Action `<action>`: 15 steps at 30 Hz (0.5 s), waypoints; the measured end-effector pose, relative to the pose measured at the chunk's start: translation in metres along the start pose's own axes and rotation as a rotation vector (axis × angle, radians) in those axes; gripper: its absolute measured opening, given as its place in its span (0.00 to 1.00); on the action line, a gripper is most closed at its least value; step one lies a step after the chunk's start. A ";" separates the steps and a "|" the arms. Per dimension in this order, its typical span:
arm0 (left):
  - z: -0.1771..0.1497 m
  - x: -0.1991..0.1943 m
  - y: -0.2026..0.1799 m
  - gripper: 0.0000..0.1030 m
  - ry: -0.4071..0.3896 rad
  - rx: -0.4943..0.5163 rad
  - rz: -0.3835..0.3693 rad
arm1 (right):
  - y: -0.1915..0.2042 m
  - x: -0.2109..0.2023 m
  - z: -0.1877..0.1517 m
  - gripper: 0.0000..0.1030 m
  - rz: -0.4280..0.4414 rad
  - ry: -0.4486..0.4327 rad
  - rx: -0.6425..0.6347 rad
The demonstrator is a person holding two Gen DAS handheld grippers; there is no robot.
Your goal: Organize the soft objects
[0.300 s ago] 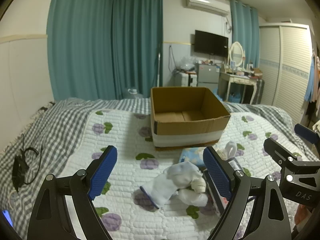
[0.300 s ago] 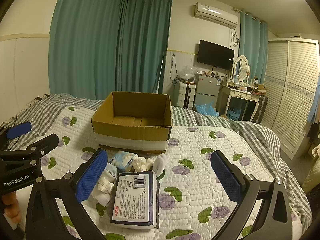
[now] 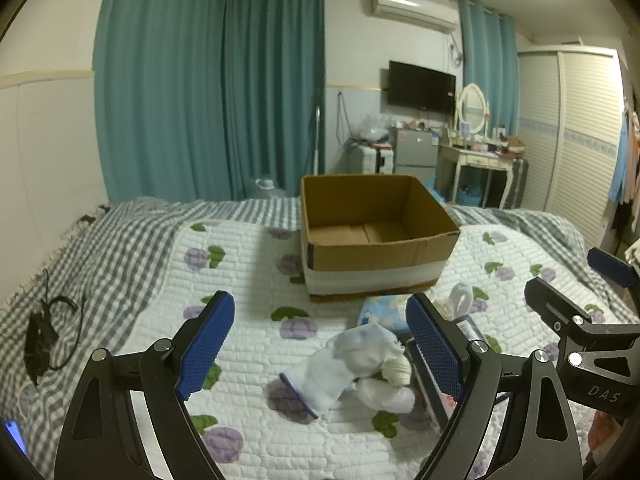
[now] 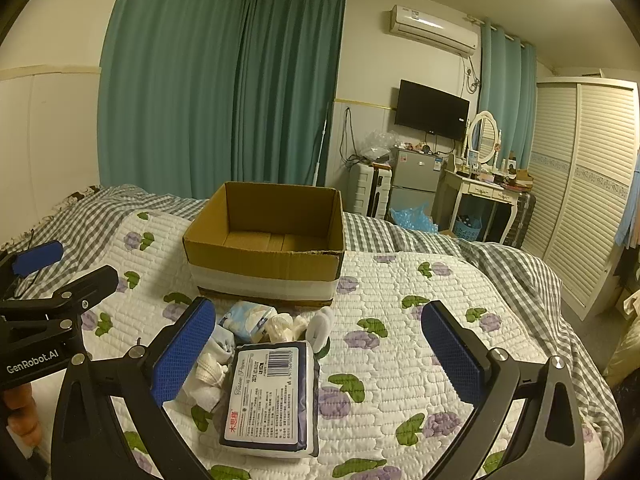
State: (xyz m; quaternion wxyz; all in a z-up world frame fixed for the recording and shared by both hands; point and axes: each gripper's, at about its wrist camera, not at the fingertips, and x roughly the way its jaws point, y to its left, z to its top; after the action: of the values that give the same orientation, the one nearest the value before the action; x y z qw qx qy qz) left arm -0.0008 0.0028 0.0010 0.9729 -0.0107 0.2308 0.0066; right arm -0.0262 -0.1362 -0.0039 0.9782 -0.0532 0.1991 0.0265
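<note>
An open cardboard box (image 3: 376,236) (image 4: 268,248) stands empty on the quilted bed. In front of it lies a small pile of soft things: white socks (image 3: 344,364), a pale blue packet (image 3: 384,312) (image 4: 248,316), rolled beige socks (image 4: 284,326), and a dark tissue pack with a white label (image 4: 272,396). My left gripper (image 3: 320,344) is open and empty, just above the white socks. My right gripper (image 4: 320,352) is open and empty, above the tissue pack. Each gripper shows at the edge of the other's view.
The bed has a white floral quilt (image 4: 400,360) over a grey checked blanket (image 3: 100,248). A black cable (image 3: 48,332) lies at the bed's left edge. Curtains, a wall TV, a dresser and a wardrobe stand beyond the bed.
</note>
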 end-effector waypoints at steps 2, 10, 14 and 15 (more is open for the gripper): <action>0.000 -0.001 0.000 0.86 0.000 0.000 0.002 | 0.000 0.000 0.000 1.00 0.000 0.000 0.000; 0.001 -0.001 0.001 0.86 0.001 -0.002 0.003 | 0.001 0.001 0.001 1.00 0.000 0.003 -0.002; 0.001 -0.001 0.001 0.86 0.000 -0.002 0.002 | 0.001 0.001 0.001 1.00 0.001 0.005 -0.002; 0.002 -0.001 0.001 0.86 0.000 -0.002 0.002 | 0.003 0.001 -0.001 1.00 0.003 0.005 -0.003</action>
State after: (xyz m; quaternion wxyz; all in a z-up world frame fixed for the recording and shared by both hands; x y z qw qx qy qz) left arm -0.0009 0.0036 0.0027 0.9729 -0.0114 0.2310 0.0077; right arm -0.0256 -0.1333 -0.0058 0.9775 -0.0543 0.2018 0.0279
